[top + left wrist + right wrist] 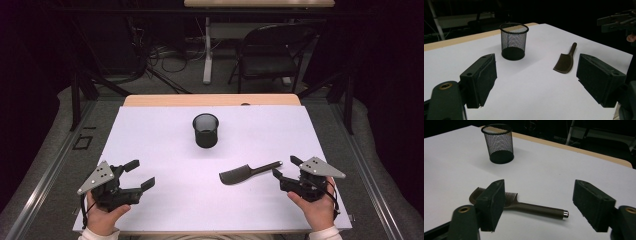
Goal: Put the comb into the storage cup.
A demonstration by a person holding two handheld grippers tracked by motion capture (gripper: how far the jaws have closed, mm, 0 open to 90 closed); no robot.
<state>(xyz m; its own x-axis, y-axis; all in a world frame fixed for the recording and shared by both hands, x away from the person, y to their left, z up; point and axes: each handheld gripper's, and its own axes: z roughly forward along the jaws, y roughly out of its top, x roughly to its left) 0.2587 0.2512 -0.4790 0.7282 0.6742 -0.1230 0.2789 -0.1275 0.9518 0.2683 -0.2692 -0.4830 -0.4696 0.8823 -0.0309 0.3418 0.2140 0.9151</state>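
Lying flat on the white table (150, 130), the dark comb (247, 172) rests toward the person's right, its toothed head pointing at the table's middle and its slim handle running out toward the right gripper (286, 168), whose jaws stand apart with nothing between the pads. In the right gripper view the comb (524, 205) stretches crosswise just beyond the jaws, handle tip nearest the gap, so this hand is plainly the closer one and a short reach forward should bring the pads either side of the handle. Farther off, near the table's centre, stands the black mesh cup (205, 130), upright and well apart from the comb. Off to the other side, the left gripper (140, 175) hovers open, holding nothing.
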